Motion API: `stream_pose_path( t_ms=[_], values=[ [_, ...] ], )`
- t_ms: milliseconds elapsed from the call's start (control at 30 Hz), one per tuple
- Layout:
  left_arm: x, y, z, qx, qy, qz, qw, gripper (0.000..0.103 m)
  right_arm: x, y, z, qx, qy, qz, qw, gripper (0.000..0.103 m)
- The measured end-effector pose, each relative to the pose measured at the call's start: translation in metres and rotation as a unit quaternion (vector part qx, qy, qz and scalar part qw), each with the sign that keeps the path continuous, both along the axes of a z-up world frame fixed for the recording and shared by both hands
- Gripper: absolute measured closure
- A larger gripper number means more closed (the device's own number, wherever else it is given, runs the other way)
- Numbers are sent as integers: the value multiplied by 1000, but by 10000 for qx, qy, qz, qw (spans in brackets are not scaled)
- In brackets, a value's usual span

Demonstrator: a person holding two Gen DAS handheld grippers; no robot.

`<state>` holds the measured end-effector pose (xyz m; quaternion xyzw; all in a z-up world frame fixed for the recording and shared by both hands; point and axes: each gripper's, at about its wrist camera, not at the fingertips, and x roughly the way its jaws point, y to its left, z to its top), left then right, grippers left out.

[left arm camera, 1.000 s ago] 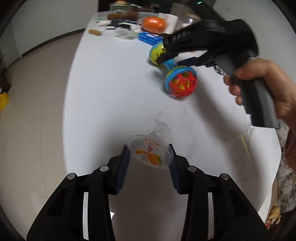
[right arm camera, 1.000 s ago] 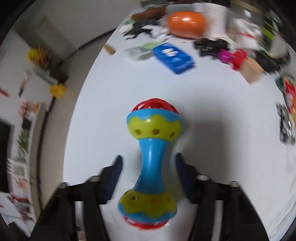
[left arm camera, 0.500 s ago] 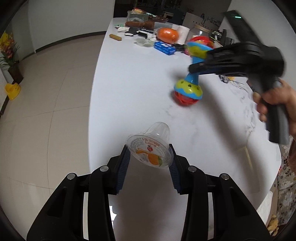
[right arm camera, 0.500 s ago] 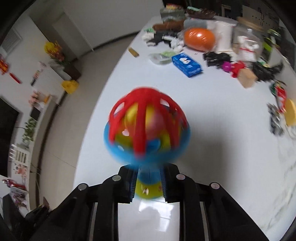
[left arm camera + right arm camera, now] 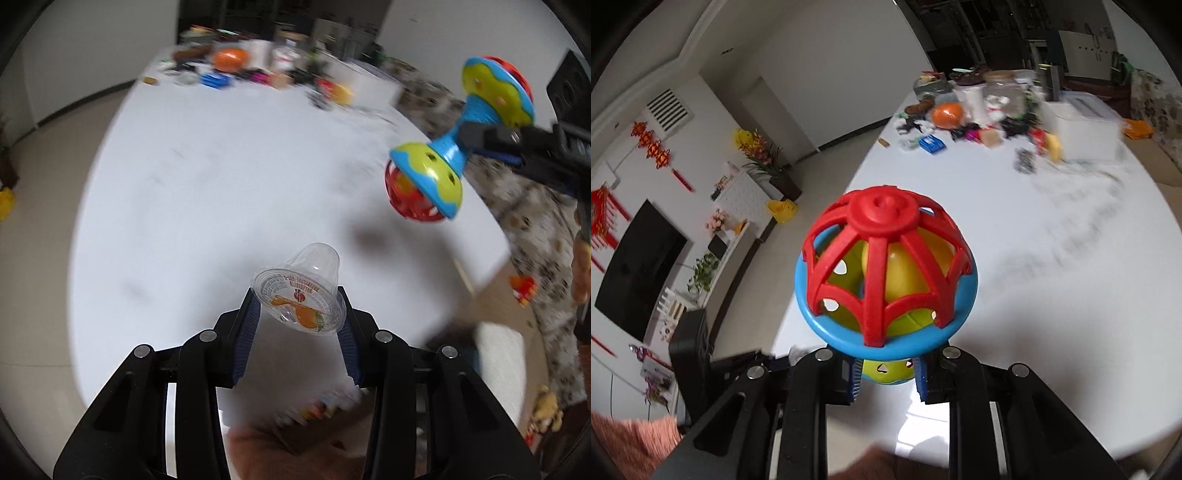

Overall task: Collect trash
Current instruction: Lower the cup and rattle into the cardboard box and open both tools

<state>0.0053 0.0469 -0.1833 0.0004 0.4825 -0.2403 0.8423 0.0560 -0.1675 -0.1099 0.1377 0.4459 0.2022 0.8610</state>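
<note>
My left gripper (image 5: pixel 300 322) is shut on a clear plastic jelly cup (image 5: pixel 301 291) with an orange-printed foil lid, held above the near end of the white table (image 5: pixel 221 192). My right gripper (image 5: pixel 886 373) is shut on the blue handle of a dumbbell-shaped rattle toy (image 5: pixel 886 273) with red cage ends and yellow-green caps. The toy hangs in the air above the table. In the left wrist view the rattle (image 5: pixel 447 155) is at the upper right, held by the right gripper (image 5: pixel 476 142).
The far end of the table holds a clutter of items: an orange ball (image 5: pixel 946 115), a blue box (image 5: pixel 932 144), a glass jar (image 5: pixel 1003 92) and a white box (image 5: pixel 1082 127). A patterned rug (image 5: pixel 535 221) lies right of the table. A small yellow bin (image 5: pixel 781 210) stands on the floor.
The right gripper has lifted the rattle off the table and carried it up and to the right. The left gripper, still holding the cup, has swung right.
</note>
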Motion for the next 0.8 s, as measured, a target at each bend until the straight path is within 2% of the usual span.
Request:
stream_pose_path(
  t_ms=[133, 200, 267, 333, 467, 533, 700, 733, 767, 800],
  values=[
    [-67, -41, -32, 118, 304, -613, 9976, 63, -98, -36, -27, -149, 256, -125, 9995, 81],
    [-92, -59, -58, 222, 535, -866, 9946, 63, -139, -51, -56, -159, 527, -247, 9982, 81],
    [-106, -72, -88, 295, 848, -991, 9910, 63, -161, -58, -86, -205, 772, -342, 9962, 81],
    [-118, -84, -125, 440, 1081, -1015, 9880, 63, -187, -68, -133, -204, 1138, -508, 9920, 81],
    [-126, -100, -200, 773, 1419, -802, 9836, 63, -209, -88, -214, 39, 1644, -915, 9821, 81],
    [-122, -105, -238, 867, 1602, -546, 9817, 63, -208, -94, -257, 29, 1861, -1109, 9762, 81],
    [-112, -103, -309, 1097, 1971, -13, 9742, 63, -190, -97, -329, 63, 2137, -1240, 9690, 80],
    [-112, -107, -319, 1100, 2027, 79, 9730, 61, -186, -95, -340, -8, 2165, -1237, 9684, 73],
    [-110, -106, -326, 1115, 2075, 164, 9717, 51, -186, -95, -348, -64, 2213, -1264, 9670, 59],
    [-107, -101, -332, 1156, 2126, 287, 9699, 44, -183, -95, -354, -117, 2286, -1304, 9647, 34]
  ],
)
